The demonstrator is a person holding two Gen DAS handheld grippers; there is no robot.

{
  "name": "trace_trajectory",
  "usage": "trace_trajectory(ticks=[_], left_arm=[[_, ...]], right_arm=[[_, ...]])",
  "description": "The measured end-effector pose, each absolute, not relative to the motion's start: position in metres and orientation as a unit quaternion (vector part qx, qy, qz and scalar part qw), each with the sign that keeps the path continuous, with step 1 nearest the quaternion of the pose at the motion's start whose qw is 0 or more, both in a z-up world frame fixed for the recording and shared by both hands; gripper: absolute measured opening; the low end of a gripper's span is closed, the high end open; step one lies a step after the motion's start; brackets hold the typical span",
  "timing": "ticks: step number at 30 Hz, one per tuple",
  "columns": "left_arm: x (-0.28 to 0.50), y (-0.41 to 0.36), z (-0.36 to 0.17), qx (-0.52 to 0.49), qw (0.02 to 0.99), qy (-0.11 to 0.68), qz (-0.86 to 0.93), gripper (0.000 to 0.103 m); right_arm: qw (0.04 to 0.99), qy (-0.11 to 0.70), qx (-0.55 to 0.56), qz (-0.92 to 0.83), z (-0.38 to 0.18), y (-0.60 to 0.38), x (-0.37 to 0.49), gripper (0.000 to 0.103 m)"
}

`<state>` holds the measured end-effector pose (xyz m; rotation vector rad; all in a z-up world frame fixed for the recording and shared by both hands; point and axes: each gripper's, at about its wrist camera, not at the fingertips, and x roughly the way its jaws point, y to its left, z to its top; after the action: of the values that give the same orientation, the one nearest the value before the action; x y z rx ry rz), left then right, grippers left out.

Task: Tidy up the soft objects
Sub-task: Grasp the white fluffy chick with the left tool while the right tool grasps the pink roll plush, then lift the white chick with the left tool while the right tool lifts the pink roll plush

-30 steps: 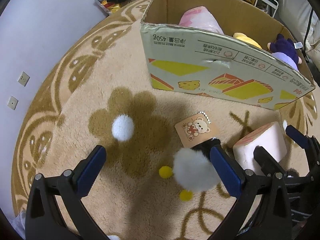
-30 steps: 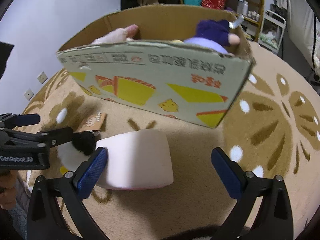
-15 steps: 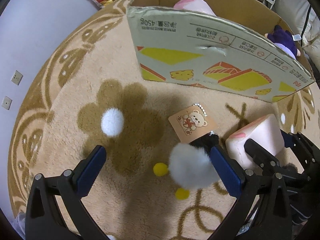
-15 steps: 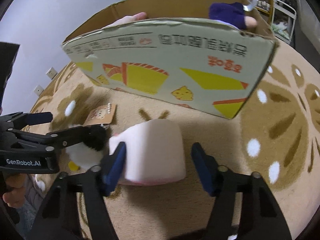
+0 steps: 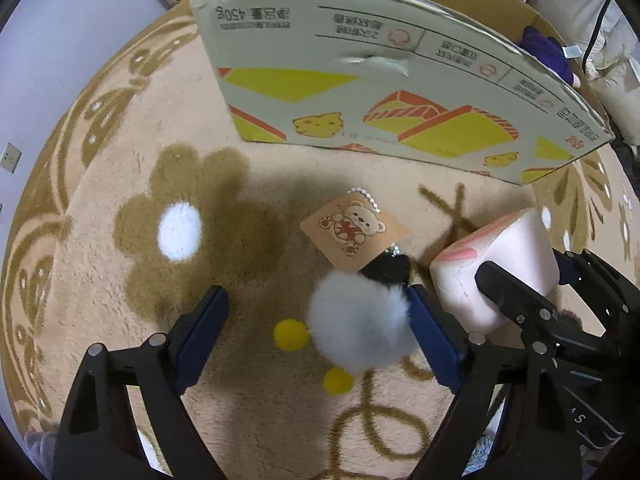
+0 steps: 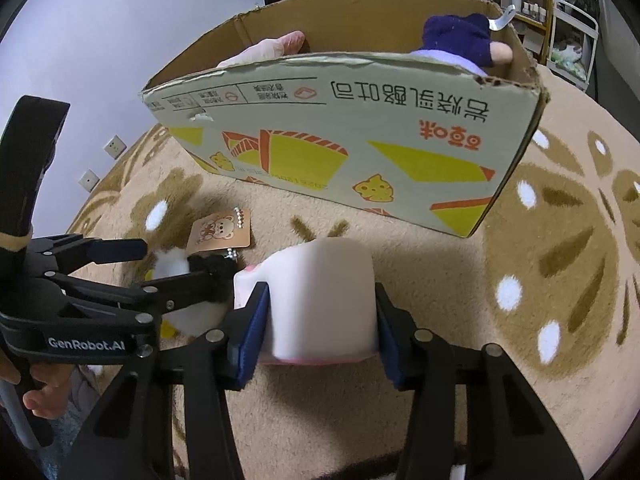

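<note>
A white fluffy plush (image 5: 360, 330) with yellow feet and a bear tag (image 5: 354, 232) lies on the rug. My left gripper (image 5: 316, 320) is open around it, the right finger touching its side. A pink-white soft cube (image 6: 322, 300) lies on the rug to its right; it also shows in the left wrist view (image 5: 496, 268). My right gripper (image 6: 322, 312) is shut on the cube, both pads pressed on its sides. The cardboard box (image 6: 360, 132) stands just behind, holding a purple plush (image 6: 460, 40) and a pink one (image 6: 272, 48).
The beige rug (image 5: 120, 184) with brown flower patterns covers the floor. The box's front wall (image 5: 400, 80) rises close ahead of both grippers. Shelves (image 6: 568, 20) stand behind the box at the right. A wall with sockets (image 6: 100, 160) is on the left.
My right gripper closed from wide open onto the pink cube. My left gripper moved forward, closer to the white plush and the box.
</note>
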<state>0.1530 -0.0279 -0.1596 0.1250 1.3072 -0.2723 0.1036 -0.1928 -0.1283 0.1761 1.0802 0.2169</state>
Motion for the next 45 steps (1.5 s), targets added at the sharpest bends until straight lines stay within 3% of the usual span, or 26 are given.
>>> trace_trajectory(ticks=[5, 16, 25, 45], left_arm=[[0.152, -0.03, -0.159, 0.048, 0.781, 0.606, -0.14, 0.075], [0.139, -0.068, -0.171, 0.08, 0.769, 0.607, -0.185, 0.034], [0.126, -0.098, -0.156, 0.151, 0.799, 0.56, -0.157, 0.03], [0.132, -0.034, -0.057, 0.095, 0.901, 0.413, -0.088, 0.031]], right_arm=[[0.852, 0.507, 0.073, 0.108, -0.125, -0.189, 0.103, 0.048], [0.86, 0.497, 0.082, 0.082, -0.115, -0.206, 0.099, 0.045], [0.862, 0.492, 0.09, 0.075, -0.112, -0.213, 0.097, 0.045], [0.89, 0.442, 0.086, 0.074, -0.074, -0.215, 0.089, 0.045]])
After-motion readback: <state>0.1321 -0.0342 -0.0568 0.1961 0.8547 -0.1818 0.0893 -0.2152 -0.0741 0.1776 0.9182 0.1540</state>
